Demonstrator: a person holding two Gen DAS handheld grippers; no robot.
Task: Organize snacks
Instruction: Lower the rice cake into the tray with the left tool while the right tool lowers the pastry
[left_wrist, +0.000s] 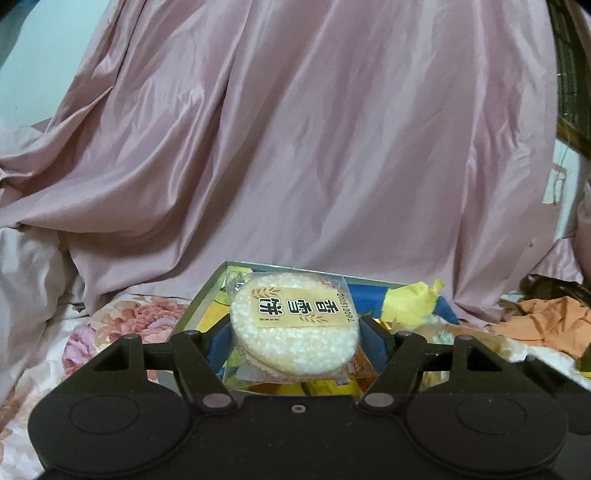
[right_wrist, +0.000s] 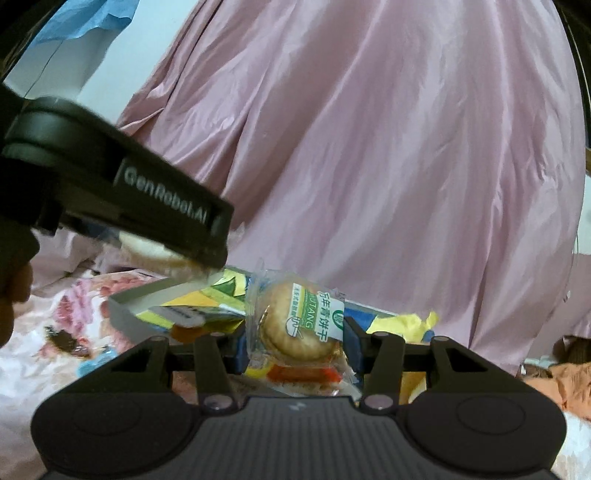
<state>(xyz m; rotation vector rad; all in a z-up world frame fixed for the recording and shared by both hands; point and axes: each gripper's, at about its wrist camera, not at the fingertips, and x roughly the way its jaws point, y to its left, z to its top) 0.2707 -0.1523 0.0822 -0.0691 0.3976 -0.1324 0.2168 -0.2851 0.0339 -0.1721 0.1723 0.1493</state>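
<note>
Both grippers hold snacks above the box (left_wrist: 207, 295).
Left gripper (left_wrist: 295, 332) clamps a rice cracker (left_wrist: 295, 332) between its fingers; right gripper (right_wrist: 295, 339) clamps a biscuit (right_wrist: 291, 325).

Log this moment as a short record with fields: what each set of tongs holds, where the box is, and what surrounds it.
left tongs: shut on rice cracker packet, tan label, held over the box
right tongs: shut on round biscuit packet, green and white label
box: shallow, open, holds assorted wrapped snacks, sits on floral bedding
backdrop: pink satin fabric
other: orange cloth to the box's right
</note>
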